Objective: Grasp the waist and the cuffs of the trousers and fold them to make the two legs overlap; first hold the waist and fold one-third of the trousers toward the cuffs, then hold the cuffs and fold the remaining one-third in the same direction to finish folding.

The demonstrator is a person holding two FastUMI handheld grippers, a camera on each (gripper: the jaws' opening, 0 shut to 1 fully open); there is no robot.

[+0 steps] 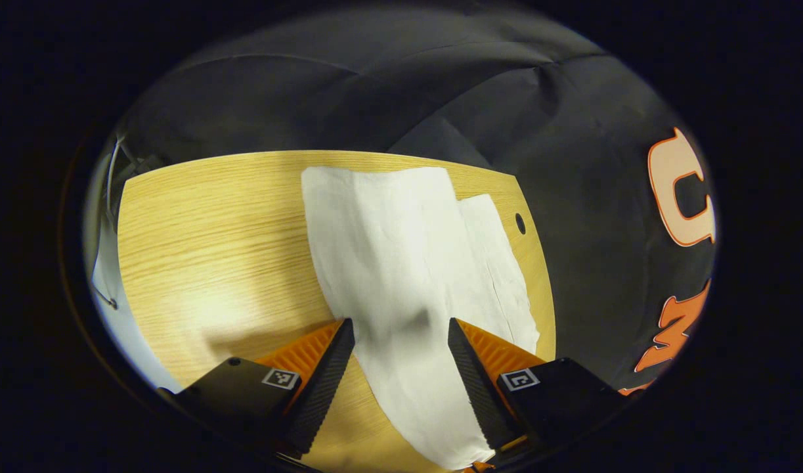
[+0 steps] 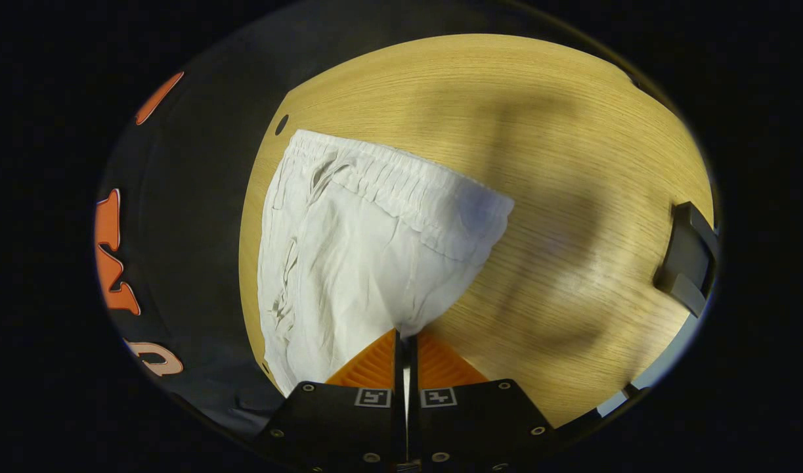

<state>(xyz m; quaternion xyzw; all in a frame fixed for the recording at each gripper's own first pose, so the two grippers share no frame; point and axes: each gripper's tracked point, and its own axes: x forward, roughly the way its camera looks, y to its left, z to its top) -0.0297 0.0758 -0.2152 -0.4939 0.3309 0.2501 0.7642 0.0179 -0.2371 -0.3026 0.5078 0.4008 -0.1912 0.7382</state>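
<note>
In the right gripper view the right gripper [image 2: 404,341] has its jaws pressed together on a pinch of white cloth, a thin strip of it showing in the slit between them. That cloth belongs to the trousers [image 2: 348,256], which rise from the pinch and spread away across the table [image 2: 572,164]. The gathered waistband [image 2: 401,180] lies at the far end of this view, and the lifted fold hangs slack toward the jaws while the rest rests on the wood. A dark block [image 2: 687,259] sits at the table's edge on the right side of this view.

In the left gripper view the left gripper [image 1: 401,328] holds its jaws wide apart, low over the table [image 1: 211,249]. The trousers [image 1: 401,263] run between the two fingers, which stand on either side of the cloth without pressing it. From there the two legs stretch away toward the far edge of the table, one overlapping the other, the cuffs [image 1: 401,176] lying flat near that edge. A small round hole [image 1: 520,223] in the tabletop lies just beside the legs.
</note>
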